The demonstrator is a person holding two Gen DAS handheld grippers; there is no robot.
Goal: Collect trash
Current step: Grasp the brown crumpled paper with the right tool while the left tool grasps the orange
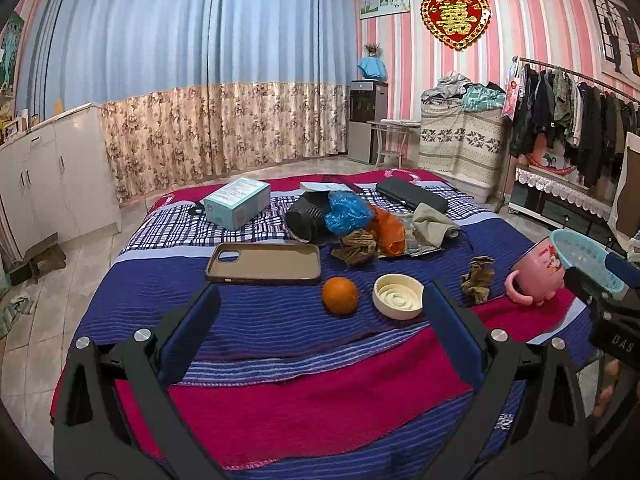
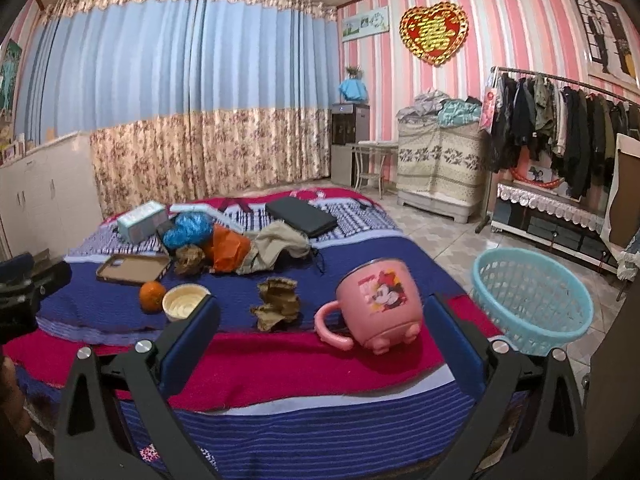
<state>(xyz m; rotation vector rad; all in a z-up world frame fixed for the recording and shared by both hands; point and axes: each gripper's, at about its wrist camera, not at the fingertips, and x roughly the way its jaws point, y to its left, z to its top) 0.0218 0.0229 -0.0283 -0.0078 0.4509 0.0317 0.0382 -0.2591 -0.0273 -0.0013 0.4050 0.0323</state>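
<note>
A crumpled brown paper wad [image 2: 278, 304] [image 1: 478, 280] lies on the bed in front of my right gripper [image 2: 320, 320], which is open and empty. A second brown wad [image 1: 356, 246] [image 2: 190, 260] lies by an orange plastic bag [image 1: 386, 228] [image 2: 228, 250] and a blue plastic bag [image 1: 346, 212] [image 2: 188, 230]. A light blue basket [image 2: 528, 306] [image 1: 586, 258] stands at the bed's right edge. My left gripper [image 1: 320, 312] is open and empty above the near bed.
On the bed [image 1: 280, 380] lie an orange [image 1: 340, 295], a white round lid [image 1: 398, 295], a phone case [image 1: 264, 263], a tipped pink mug [image 2: 378, 304], a teal box [image 1: 236, 202], a black cylinder [image 1: 306, 220], a black case [image 1: 412, 199] and a grey cloth [image 1: 432, 226].
</note>
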